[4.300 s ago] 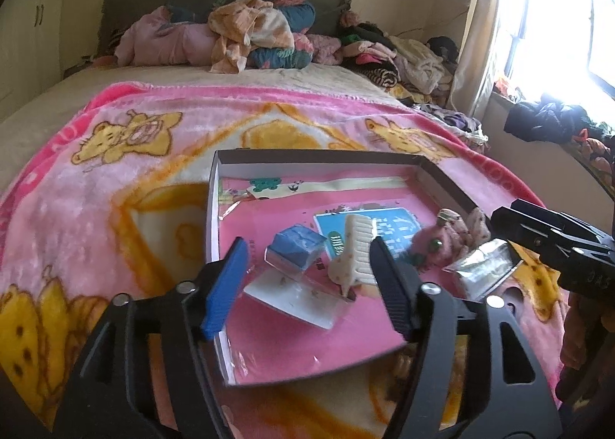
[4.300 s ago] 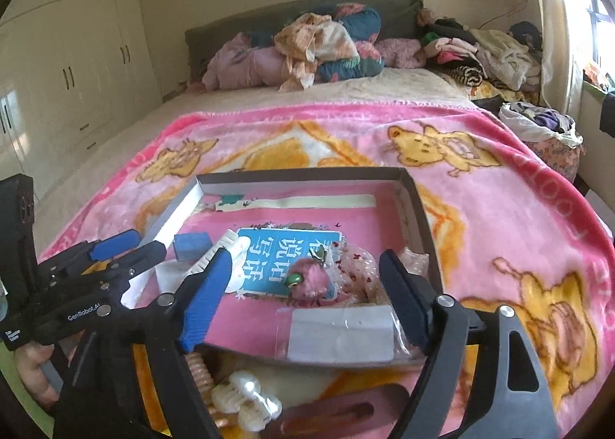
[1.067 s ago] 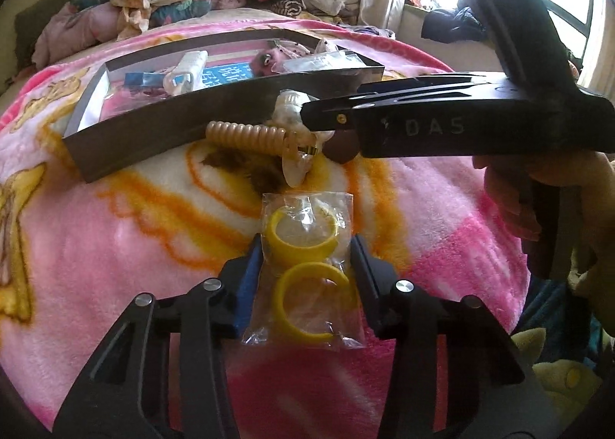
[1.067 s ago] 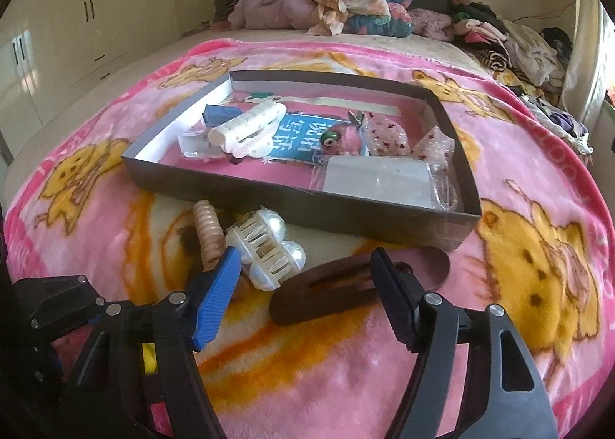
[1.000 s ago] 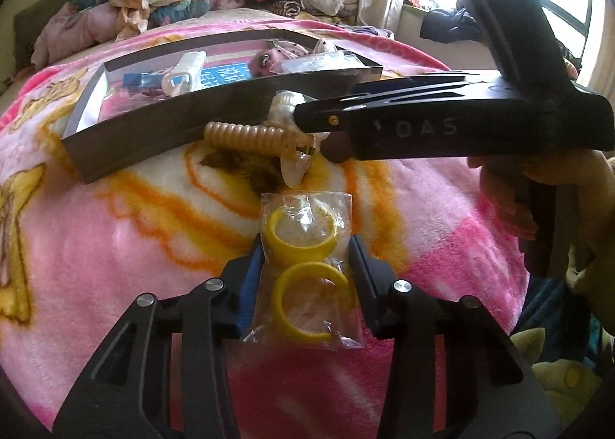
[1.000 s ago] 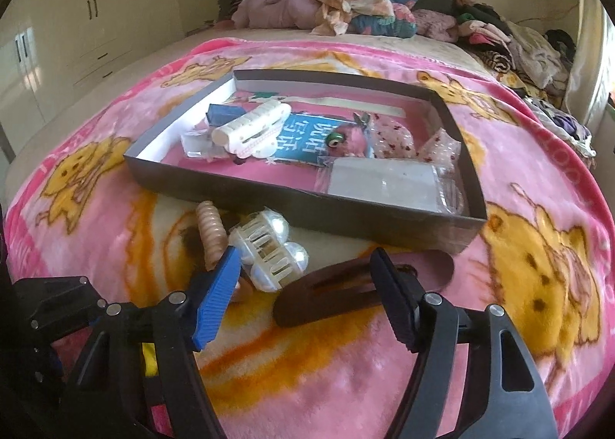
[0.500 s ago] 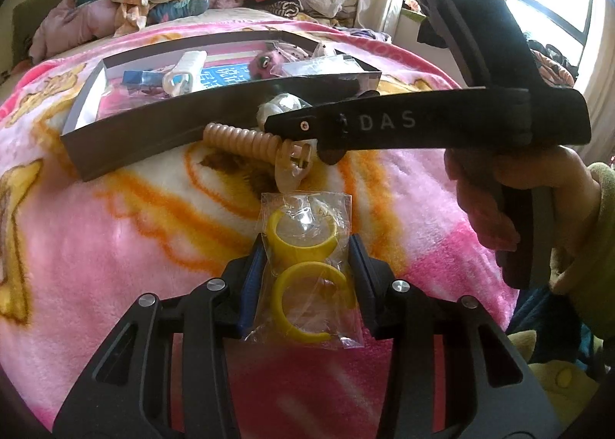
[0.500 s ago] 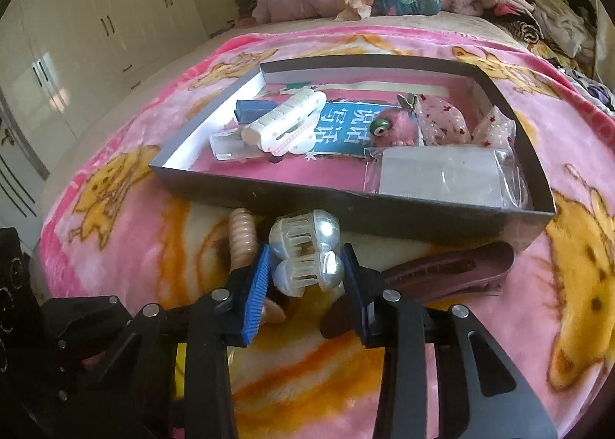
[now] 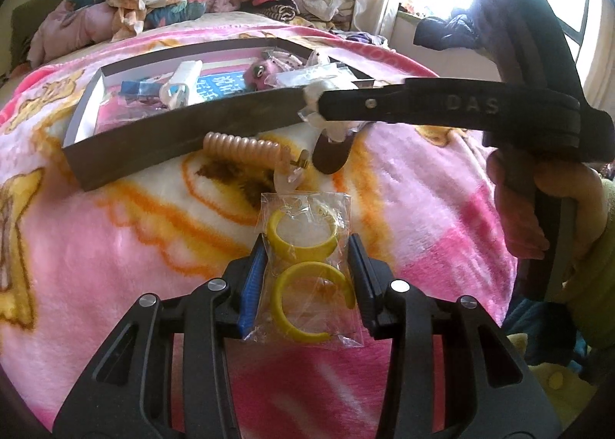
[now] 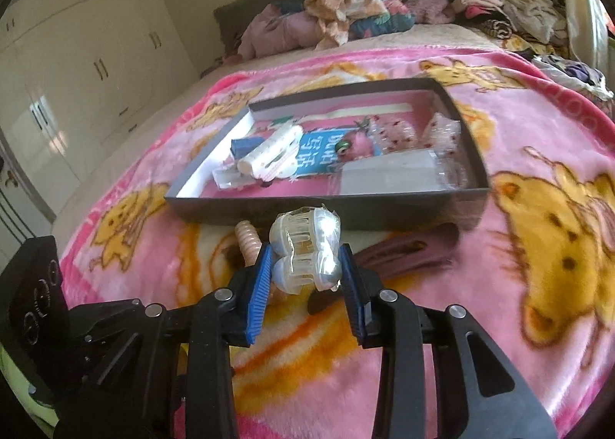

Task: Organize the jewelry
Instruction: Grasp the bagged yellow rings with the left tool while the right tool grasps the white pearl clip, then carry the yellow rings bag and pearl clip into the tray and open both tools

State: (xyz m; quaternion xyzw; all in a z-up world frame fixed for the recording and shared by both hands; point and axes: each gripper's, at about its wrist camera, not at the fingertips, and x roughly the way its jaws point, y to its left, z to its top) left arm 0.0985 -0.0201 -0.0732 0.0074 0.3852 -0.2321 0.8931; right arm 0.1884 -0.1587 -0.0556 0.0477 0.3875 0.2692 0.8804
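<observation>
Pearl-white claw clip (image 10: 305,256) clamped in right gripper (image 10: 305,277), bagged yellow rings (image 9: 309,270) in left gripper (image 9: 307,277); part-filled box (image 10: 346,208) beyond, brown clip (image 10: 407,250) remaining.

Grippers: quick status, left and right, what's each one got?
Left gripper: shut on the bag of yellow rings.
Right gripper: jaws have just been closing, now shut on the pearly white hair claw.

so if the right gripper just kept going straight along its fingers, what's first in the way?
Likely the near wall of the dark box, just ahead of the pearly claw clip held in the right gripper; depth is uncertain.
</observation>
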